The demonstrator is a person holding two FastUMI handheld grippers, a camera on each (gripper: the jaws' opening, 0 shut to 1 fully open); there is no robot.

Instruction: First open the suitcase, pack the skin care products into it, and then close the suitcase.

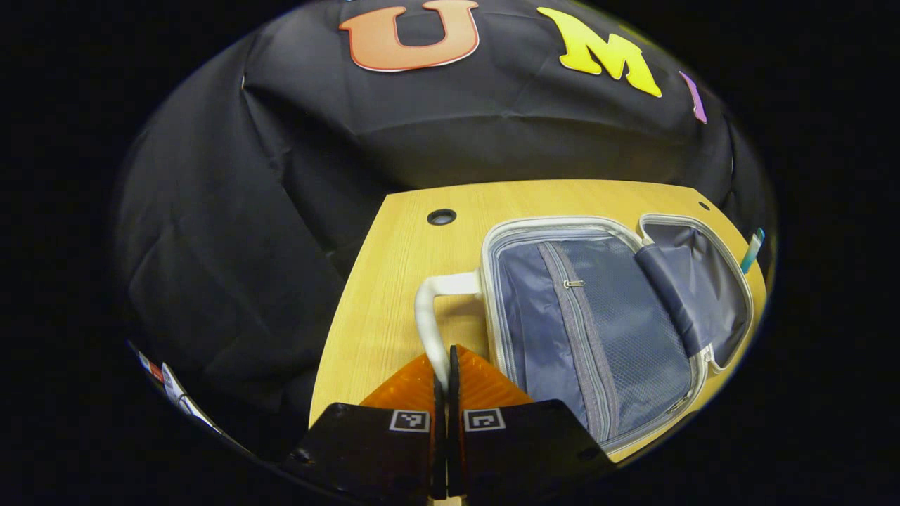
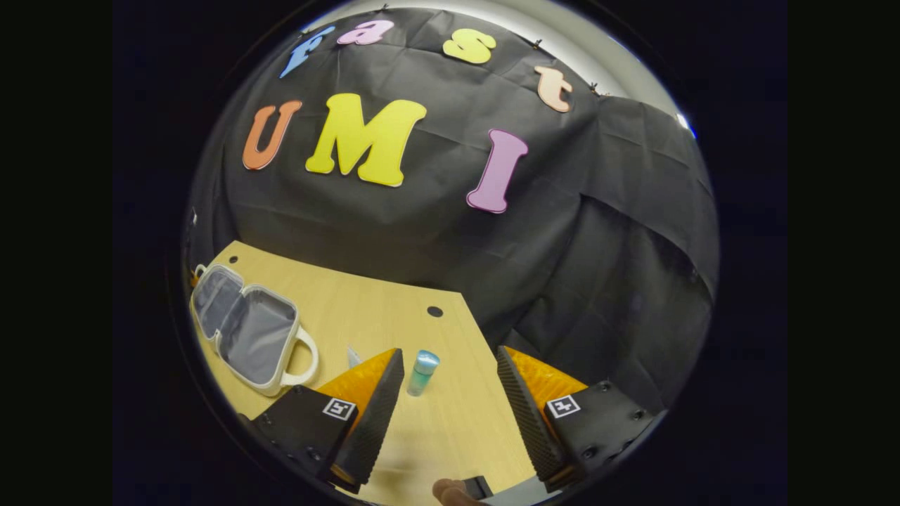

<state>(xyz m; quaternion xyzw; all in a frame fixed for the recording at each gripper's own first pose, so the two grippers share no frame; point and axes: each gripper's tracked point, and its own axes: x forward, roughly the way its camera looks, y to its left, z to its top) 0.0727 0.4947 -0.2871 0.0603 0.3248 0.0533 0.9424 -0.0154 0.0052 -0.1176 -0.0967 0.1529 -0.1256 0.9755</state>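
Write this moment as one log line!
suitcase: open | left gripper: shut on handle | right gripper: open, near bottle
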